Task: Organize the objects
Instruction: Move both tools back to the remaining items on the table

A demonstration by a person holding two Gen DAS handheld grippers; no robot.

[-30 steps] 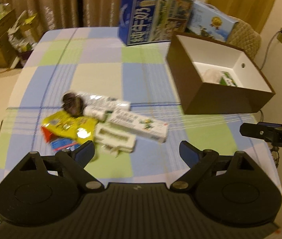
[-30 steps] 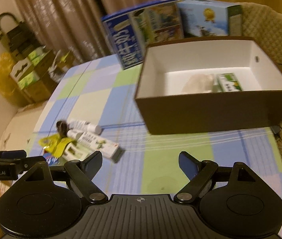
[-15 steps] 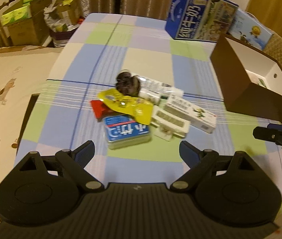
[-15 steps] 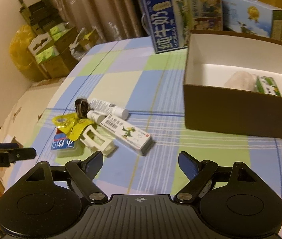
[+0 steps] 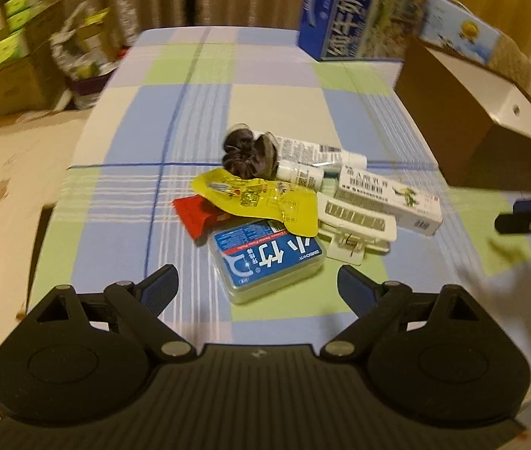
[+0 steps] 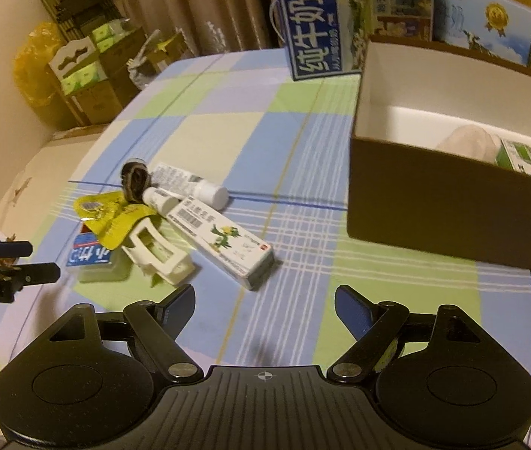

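Plastic, hard and light, the blue-lidded case (image 5: 268, 258) lies just ahead of my left gripper (image 5: 258, 288), between its fingers, whose jaws stand wide apart and empty; I'd pinch its long sides (the glossy lid looks slippery); the yellow packet (image 5: 265, 197) overlaps its far edge; my right gripper (image 6: 264, 302) is likewise agape, holding nothing, the toothpaste box (image 6: 224, 242) just ahead, the brown box (image 6: 449, 213) ahead-right.

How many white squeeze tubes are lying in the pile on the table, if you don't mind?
2: the longer tube behind the dark scrunchie, the shorter tube just in front. Others may be hidden.
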